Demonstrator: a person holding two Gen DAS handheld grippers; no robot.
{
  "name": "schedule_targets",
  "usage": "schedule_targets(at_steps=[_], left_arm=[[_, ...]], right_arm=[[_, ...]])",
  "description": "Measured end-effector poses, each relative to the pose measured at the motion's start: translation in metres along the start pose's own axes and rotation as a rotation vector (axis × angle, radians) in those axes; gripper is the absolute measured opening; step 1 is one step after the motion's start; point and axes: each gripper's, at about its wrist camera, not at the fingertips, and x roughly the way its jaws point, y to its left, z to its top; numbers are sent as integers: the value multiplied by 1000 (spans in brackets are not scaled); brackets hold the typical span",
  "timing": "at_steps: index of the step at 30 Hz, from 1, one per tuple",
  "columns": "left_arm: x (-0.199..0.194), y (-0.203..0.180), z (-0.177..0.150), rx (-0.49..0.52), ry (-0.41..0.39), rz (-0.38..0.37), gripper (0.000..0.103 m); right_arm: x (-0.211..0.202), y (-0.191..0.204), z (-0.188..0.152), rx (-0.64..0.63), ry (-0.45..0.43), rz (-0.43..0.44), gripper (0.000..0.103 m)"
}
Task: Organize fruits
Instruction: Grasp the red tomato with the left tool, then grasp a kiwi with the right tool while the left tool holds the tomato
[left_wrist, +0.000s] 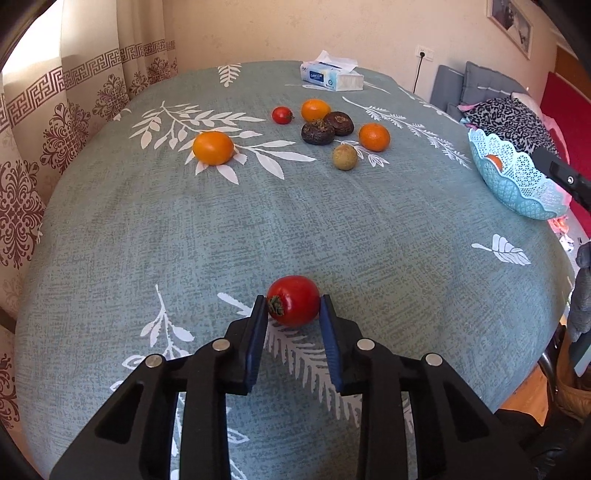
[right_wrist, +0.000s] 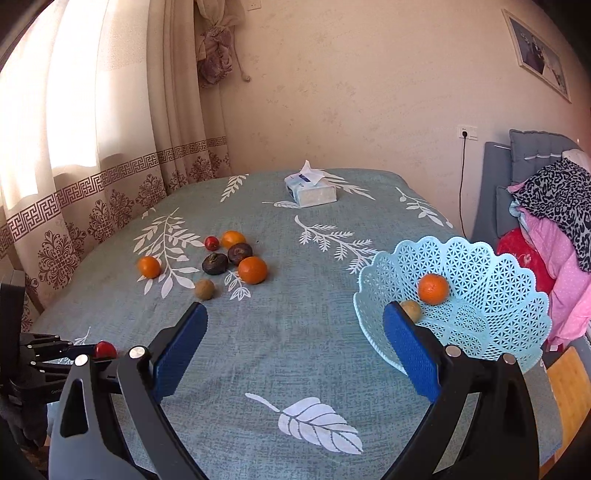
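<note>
**Q:** Where is the fruit?

**A:** A red fruit (left_wrist: 293, 301) sits on the near part of the table, between the blue pads of my left gripper (left_wrist: 293, 308). Both pads touch its sides: the jaws are clamped on it. Its dried calyx points left.

**Q:** And your other hand?

**A:** My right gripper (right_wrist: 295, 328) hangs over the tablecloth (right_wrist: 295, 350) with its jaws spread wide and nothing between them. Its right finger overlaps the near rim of the light-blue lattice basket (right_wrist: 491, 295), which stands at the table's right edge. Inside lie an orange (right_wrist: 433, 288) and a small brownish fruit (right_wrist: 412, 310), partly hidden behind that finger.

**Q:** What else is on the table?

**A:** Farther back, left of centre, lies a loose cluster: three orange fruits, one (left_wrist: 213, 147) set apart to the left, two dark brown wrinkled ones (left_wrist: 317, 132), a small red one (left_wrist: 282, 115) and a tan one (left_wrist: 345, 157). A tissue pack (left_wrist: 332, 75) rests near the far edge.

**Q:** The room?

**A:** A grey-green cloth with white leaf prints covers the table. Patterned curtains (right_wrist: 92, 206) hang on the left, a plain wall with a socket (right_wrist: 467, 132) behind, piled clothes (right_wrist: 554, 229) on the right.

**Q:** Anything unclear?

**A:** I cannot name the dark fruits. A framed picture (right_wrist: 539, 55) is too distorted to read.
</note>
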Motion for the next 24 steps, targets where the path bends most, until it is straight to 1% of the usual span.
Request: schedule_targets(at_steps=[3, 7, 11, 14, 16, 18, 19, 21, 24], left_arm=[[-12, 9, 5, -20, -35, 12, 29], [-29, 24, 10, -49, -88, 47, 29], [-45, 37, 12, -75, -136, 89, 29], [-52, 43, 13, -89, -154, 90, 29], [-56, 45, 14, -93, -165, 92, 29], [-59, 47, 13, -98, -171, 94, 29], [-60, 48, 13, -100, -173, 95, 29], [-60, 49, 13, -104, -175, 97, 29], [-61, 50, 13, -107, -179, 99, 29]], right_arm=[[12, 16, 6, -21, 24, 47, 97], [34, 41, 15, -48, 57, 112, 97], [61, 65, 21, -80, 89, 147, 97], [86, 76, 23, -82, 133, 159, 97], [103, 81, 24, -72, 171, 166, 92], [120, 84, 24, -66, 218, 178, 79], [129, 85, 25, -60, 242, 187, 76], [146, 87, 25, -46, 291, 201, 65], [165, 87, 25, -21, 344, 208, 55]])
